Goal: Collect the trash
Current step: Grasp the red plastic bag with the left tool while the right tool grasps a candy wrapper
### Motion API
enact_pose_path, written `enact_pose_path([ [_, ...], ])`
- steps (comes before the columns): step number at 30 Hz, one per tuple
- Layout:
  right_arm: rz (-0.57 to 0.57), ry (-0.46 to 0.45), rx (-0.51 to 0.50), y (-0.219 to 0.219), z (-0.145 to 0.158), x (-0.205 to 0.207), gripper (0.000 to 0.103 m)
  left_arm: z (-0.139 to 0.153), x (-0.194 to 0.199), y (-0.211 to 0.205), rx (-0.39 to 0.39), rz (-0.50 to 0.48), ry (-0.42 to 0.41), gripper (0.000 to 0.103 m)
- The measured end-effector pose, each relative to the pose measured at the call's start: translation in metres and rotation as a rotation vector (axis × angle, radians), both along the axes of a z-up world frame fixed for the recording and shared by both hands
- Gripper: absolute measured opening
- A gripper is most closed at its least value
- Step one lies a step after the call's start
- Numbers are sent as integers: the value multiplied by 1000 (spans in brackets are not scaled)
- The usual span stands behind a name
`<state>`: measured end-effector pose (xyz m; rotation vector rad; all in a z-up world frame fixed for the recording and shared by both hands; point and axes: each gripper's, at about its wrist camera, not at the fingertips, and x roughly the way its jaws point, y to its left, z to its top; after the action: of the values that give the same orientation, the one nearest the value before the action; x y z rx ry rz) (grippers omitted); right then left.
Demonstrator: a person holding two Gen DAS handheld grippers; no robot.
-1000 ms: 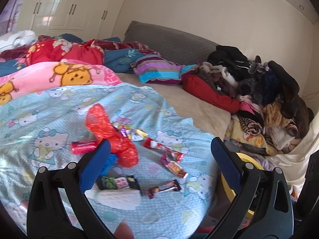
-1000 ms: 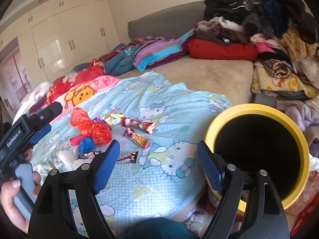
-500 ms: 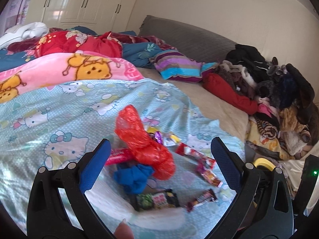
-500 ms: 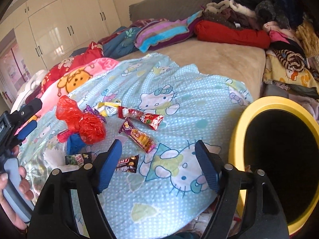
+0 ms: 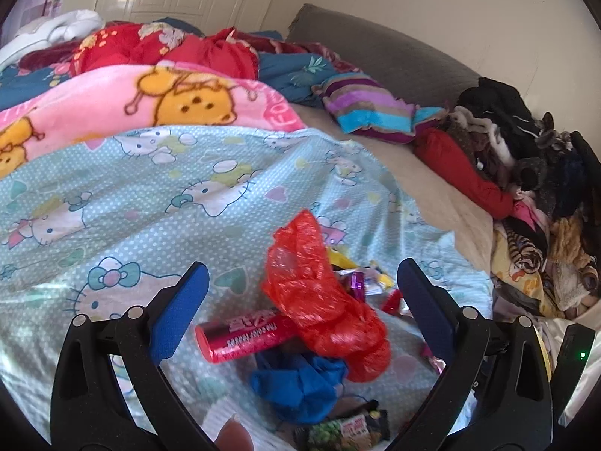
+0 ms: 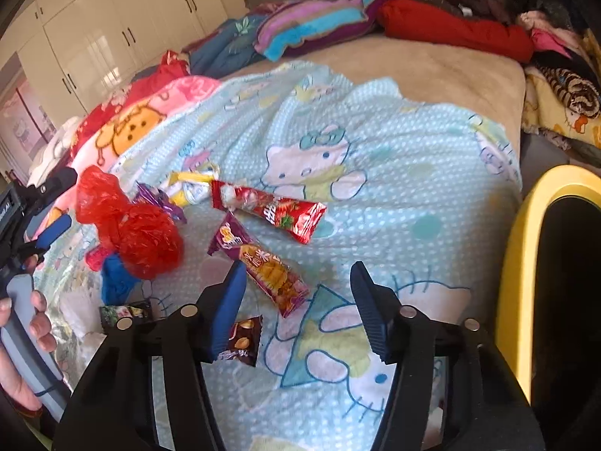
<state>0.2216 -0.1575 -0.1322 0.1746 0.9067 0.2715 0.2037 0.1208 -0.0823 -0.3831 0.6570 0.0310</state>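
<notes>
Trash lies on a light blue cat-print blanket (image 6: 375, 143). My left gripper (image 5: 300, 297) is open wide just above a crumpled red plastic bag (image 5: 323, 308), a pink tube (image 5: 244, 334) and a blue wad (image 5: 300, 383); a green-black wrapper (image 5: 345, 428) lies nearer. My right gripper (image 6: 298, 278) hovers low over a purple-orange snack wrapper (image 6: 263, 267). Its jaws are closing with the wrapper's near end between them, pads not touching. A red wrapper (image 6: 270, 214) lies beyond it and a small brown wrapper (image 6: 242, 342) sits by the left finger. The red plastic bag (image 6: 131, 229) also shows there.
A yellow-rimmed bin (image 6: 526, 263) stands at the bed's edge on the right. A hand (image 6: 22, 319) holds the left gripper (image 6: 60, 206) at the far left. Pink and red blankets (image 5: 150, 101), a striped pillow (image 5: 368, 112) and piled clothes (image 5: 526, 173) surround the blanket.
Both grippers have come down and closer to the trash. The right gripper's jaws have narrowed over the purple-orange wrapper. The bin has slid to the right edge of the right wrist view.
</notes>
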Motion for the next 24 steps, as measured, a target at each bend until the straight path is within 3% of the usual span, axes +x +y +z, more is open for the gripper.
enact_pose_path([
  [6,10,63,-22,4,-13,9,47,-13,12,4,-19,-6,39,84],
  [11,-9,59,-9,-1,-13,7,17,-19,12,0,-60,-14,50,67],
  [15,-13,44,14,-5,-11,6,14,-18,7,-8,-65,-36,42,51],
  [20,-25,-16,32,-10,-2,-2,13,-12,2,-16,-61,-57,27,16],
  [24,-44,-64,47,-14,6,-9,12,-3,-6,-20,-71,-78,0,7],
])
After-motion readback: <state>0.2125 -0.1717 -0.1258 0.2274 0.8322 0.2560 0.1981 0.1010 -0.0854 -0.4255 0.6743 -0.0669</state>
